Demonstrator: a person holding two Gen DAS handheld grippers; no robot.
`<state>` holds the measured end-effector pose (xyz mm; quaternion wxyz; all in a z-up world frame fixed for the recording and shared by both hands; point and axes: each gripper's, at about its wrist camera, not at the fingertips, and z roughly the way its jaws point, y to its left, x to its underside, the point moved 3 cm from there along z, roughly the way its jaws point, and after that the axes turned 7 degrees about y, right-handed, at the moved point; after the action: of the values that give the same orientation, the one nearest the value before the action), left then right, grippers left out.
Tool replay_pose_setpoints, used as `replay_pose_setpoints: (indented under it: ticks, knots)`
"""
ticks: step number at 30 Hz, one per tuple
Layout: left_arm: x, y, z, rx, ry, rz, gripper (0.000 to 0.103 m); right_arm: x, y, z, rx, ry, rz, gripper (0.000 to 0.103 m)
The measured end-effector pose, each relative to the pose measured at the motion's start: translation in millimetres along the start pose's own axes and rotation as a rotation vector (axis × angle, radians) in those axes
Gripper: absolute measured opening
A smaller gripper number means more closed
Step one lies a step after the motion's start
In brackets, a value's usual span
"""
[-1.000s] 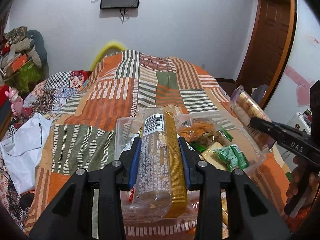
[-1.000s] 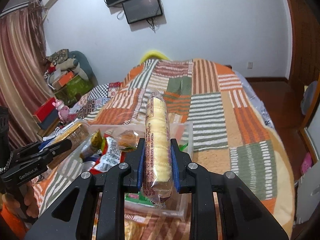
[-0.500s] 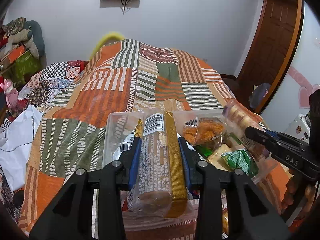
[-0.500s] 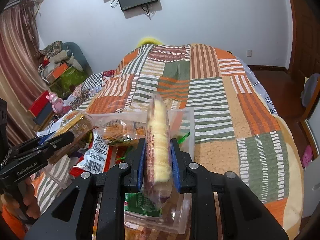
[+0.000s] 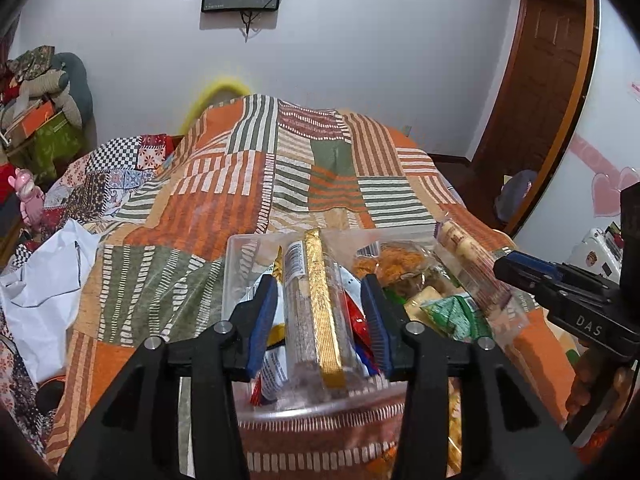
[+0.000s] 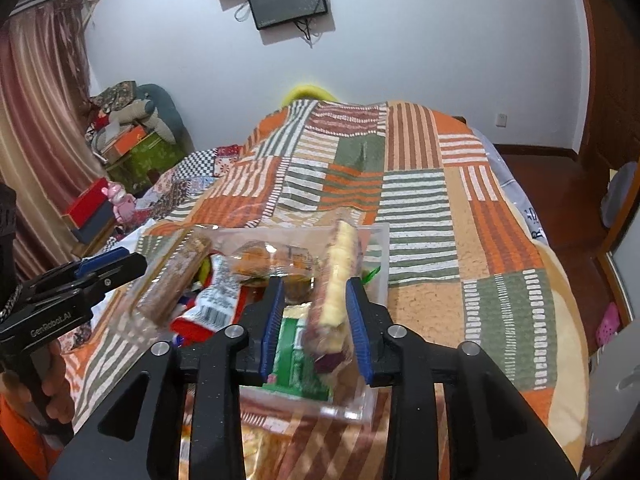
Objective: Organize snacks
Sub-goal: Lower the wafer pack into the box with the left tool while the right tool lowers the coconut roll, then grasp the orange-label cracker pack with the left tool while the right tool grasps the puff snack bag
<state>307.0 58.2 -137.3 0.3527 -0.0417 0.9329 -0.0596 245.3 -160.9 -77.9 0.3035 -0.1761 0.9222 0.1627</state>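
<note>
A clear plastic bin [image 5: 240, 248] of snacks rests on the bed. My left gripper [image 5: 319, 320] hovers over its left end with jaws opening; a gold-edged cracker pack [image 5: 320, 300] lies between the blue pads, a gap on each side. My right gripper [image 6: 316, 320] is over the bin [image 6: 380, 248] at its right end, jaws opening, and a yellow biscuit roll [image 6: 338, 280] leans tilted between them, loose. In each wrist view the other gripper shows at the edge: right gripper [image 5: 508, 268], left gripper [image 6: 132, 264].
An orange snack bag [image 5: 396, 260], a green packet [image 5: 452, 312], a red-and-white packet [image 6: 212, 304] and a green box [image 6: 296, 360] fill the bin. The patchwork blanket [image 5: 248, 184] stretches beyond. A white bag [image 5: 40, 280] lies left; a wooden door [image 5: 536, 80] is at the right.
Both grippers were shut on their packs; now both sets of jaws have spread. The cracker pack and the biscuit roll have sunk into the bin.
</note>
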Motion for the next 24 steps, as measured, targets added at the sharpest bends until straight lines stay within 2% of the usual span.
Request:
replay_pose_setpoints:
  ticks: [3,7,12,18,24]
  knots:
    - [6.2,-2.2,-11.5,0.009,-0.008,0.004,0.057,4.6,4.4,-9.7,-0.005,-0.009,-0.019,0.031]
    - [17.0,-5.6,-23.6,0.019,0.001,0.016,0.058,14.8,13.4,-17.1,-0.022,-0.007,-0.046,0.036]
    - [36.4,-8.8,-36.4,0.024,0.014,0.027,0.066,35.8,25.7,-21.4,-0.038,0.012,-0.075,0.038]
    - [62.6,-10.4,-43.2,0.035,0.053,0.032,0.069,60.4,36.4,-10.0,-0.052,0.075,-0.099,0.044]
    - [86.6,-11.4,-38.1,0.035,0.102,0.041,0.069,81.2,47.5,8.2,-0.057,0.153,-0.134,0.045]
